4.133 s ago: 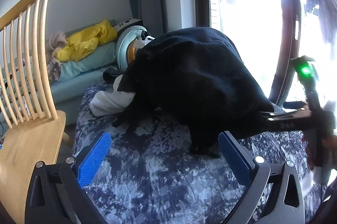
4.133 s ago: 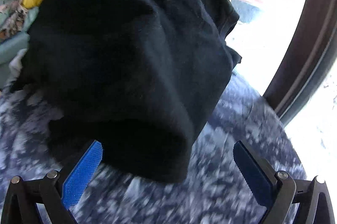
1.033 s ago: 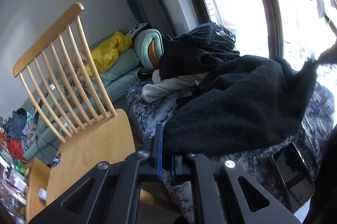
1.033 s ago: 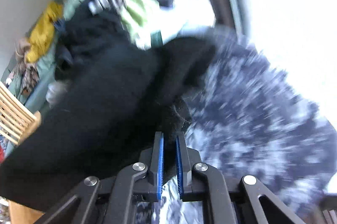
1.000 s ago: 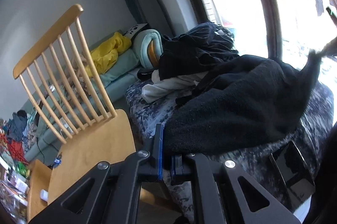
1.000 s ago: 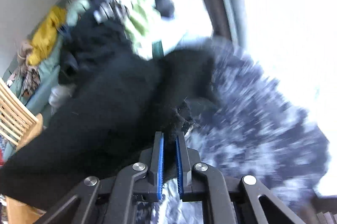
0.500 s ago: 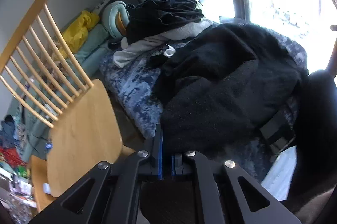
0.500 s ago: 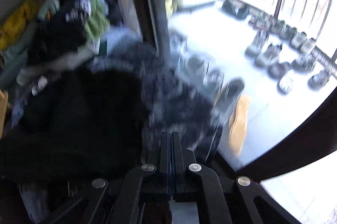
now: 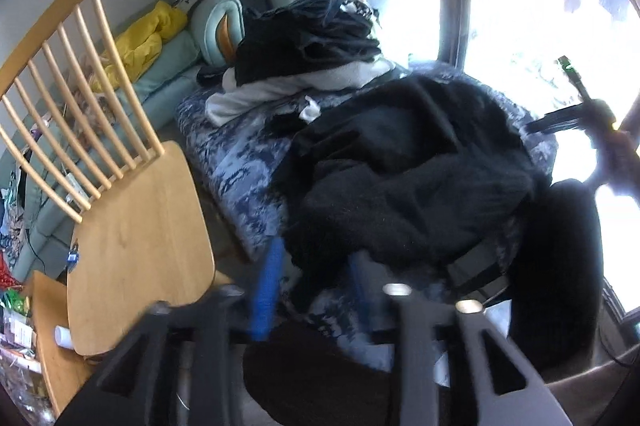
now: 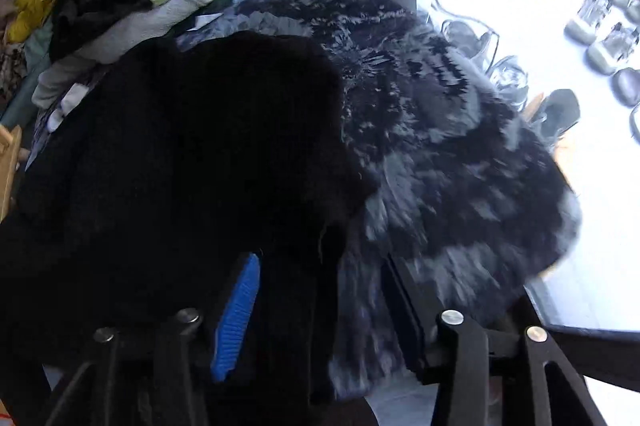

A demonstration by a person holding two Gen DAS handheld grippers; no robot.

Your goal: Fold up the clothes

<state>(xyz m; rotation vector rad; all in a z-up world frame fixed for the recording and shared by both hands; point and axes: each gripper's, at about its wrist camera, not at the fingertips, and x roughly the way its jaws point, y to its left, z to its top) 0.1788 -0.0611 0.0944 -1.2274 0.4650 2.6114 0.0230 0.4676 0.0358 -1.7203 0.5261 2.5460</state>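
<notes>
I see the black sweater [image 9: 404, 177] heaped on the blue-patterned cushion [image 9: 236, 153], in front of a pile of clothes [image 9: 312, 49] and beside the wooden chair [image 9: 132, 201]. My left gripper [image 9: 312, 290] and right gripper [image 10: 320, 306] both have their jaws parted, holding nothing.

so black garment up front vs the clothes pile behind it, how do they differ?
The black garment lies alone, spread loosely and rumpled over the patterned cover; the clothes pile is several pieces heaped up. The garment is all black; the pile mixes black, white and green. Both rest unfolded on that cover.
</notes>
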